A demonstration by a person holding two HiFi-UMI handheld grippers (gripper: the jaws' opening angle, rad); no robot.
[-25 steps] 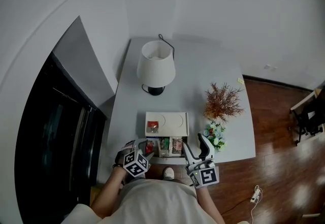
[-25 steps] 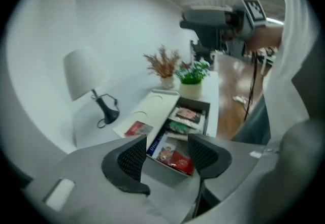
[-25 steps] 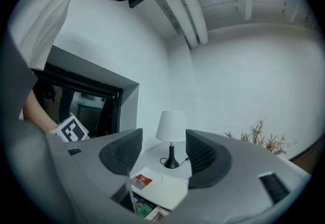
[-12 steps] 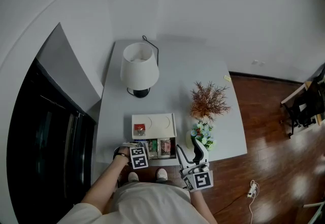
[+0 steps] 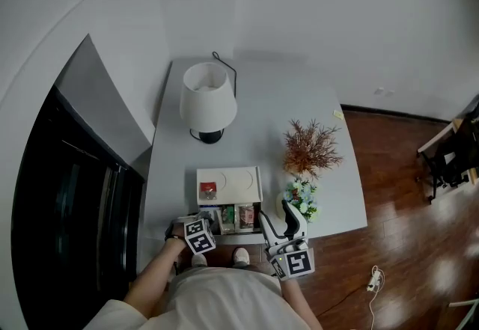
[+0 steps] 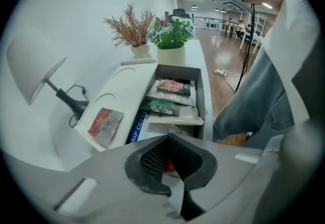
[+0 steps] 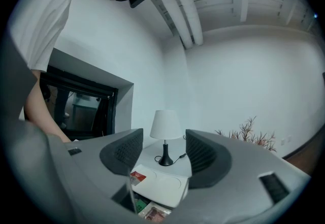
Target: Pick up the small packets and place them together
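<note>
Red packet [image 6: 169,166], hidden overhead, sits pinched in left gripper [image 6: 167,137].

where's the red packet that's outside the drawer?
Head view: red packet lies on the white lid, left half, between the lamp and the open drawer.

Peering out past the dark grey two-jaw right gripper [image 7: 163,152], jaws standing wide apart and pinching nothing. Framing, in the gap, a white-shaded table lamp on a black stem and round base [image 7: 164,129], standing on a pale grey tabletop [image 7: 152,156]. Catching, lower down, a flat white rectangular box top [image 7: 165,187] with a small red foil packet [image 7: 137,174] lying on its left corner. Glimpsing more small packets [image 7: 152,213] in the open compartment just below that top's near edge. Picking up dried reddish-brown branches [image 7: 251,134] at right, a black-framed dark window [image 7: 76,108] at left, and a person's bare arm [image 7: 43,114] under a white sleeve [image 7: 56,9].
</note>
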